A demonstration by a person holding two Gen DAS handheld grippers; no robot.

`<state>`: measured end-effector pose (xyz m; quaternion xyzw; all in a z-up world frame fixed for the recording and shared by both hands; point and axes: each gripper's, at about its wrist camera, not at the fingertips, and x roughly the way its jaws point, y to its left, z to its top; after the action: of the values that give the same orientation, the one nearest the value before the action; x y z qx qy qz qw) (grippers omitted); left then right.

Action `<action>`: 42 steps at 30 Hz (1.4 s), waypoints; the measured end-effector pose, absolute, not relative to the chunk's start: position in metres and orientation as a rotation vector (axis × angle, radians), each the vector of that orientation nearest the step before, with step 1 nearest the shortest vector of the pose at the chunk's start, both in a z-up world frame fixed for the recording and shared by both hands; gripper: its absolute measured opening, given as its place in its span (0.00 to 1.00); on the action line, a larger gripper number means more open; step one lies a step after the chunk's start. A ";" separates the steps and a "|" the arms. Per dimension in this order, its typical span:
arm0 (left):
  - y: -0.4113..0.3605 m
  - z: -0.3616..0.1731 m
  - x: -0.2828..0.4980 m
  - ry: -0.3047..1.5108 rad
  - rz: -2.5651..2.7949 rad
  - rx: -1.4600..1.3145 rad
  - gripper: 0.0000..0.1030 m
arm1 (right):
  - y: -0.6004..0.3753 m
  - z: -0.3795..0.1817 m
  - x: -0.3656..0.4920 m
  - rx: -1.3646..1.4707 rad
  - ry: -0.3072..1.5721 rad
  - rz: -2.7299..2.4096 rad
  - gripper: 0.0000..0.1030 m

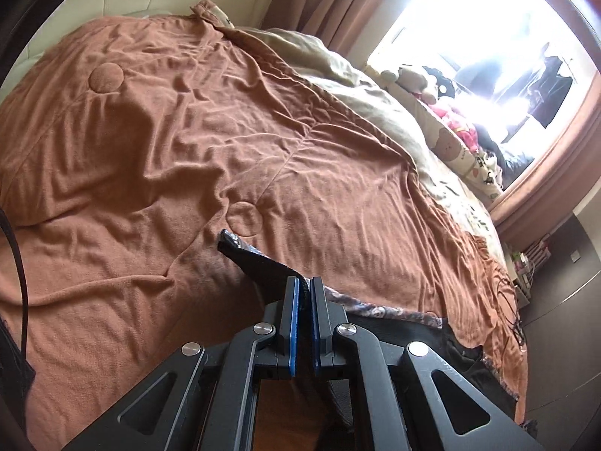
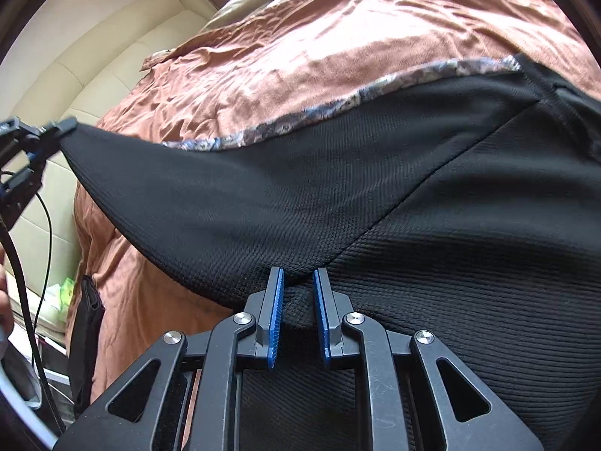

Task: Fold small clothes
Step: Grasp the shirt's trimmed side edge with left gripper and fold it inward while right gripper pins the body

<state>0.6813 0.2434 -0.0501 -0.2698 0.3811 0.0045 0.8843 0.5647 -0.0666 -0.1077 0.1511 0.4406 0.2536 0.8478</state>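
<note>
A black knit garment (image 2: 375,195) with a patterned blue-grey band (image 2: 338,101) is stretched above the brown blanket (image 2: 263,49). My right gripper (image 2: 298,282) is shut on a bunched fold of its black fabric at the near edge. My left gripper (image 1: 305,289) is shut on a corner of the same garment (image 1: 259,263), lifted over the bed. It also shows in the right wrist view (image 2: 64,127) at the far left, pinching that corner. The patterned band (image 1: 375,310) trails to the right below the left gripper.
The brown blanket (image 1: 188,143) covers the bed. A beige quilt (image 1: 338,71), plush toys (image 1: 417,79) and printed pillows lie by the bright window (image 1: 488,37). A cream padded headboard (image 2: 94,64) is at the left. Cables (image 2: 22,263) hang at the left edge.
</note>
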 end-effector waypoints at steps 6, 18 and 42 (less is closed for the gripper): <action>0.214 -0.024 0.684 0.762 -0.067 -0.531 0.05 | -0.081 -0.094 0.563 0.339 0.908 0.557 0.13; 0.140 0.009 0.670 0.765 -0.225 -0.507 0.05 | -0.180 -0.050 0.499 0.367 0.796 0.433 0.65; -0.042 -0.050 0.657 1.043 -0.459 -0.382 0.29 | -0.288 -0.035 0.413 0.339 0.774 0.292 0.76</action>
<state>0.6572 -0.0421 -0.0502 -0.1796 0.4907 -0.2158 0.8248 0.4128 -0.2877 -0.0347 0.1638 0.3744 0.1413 0.9017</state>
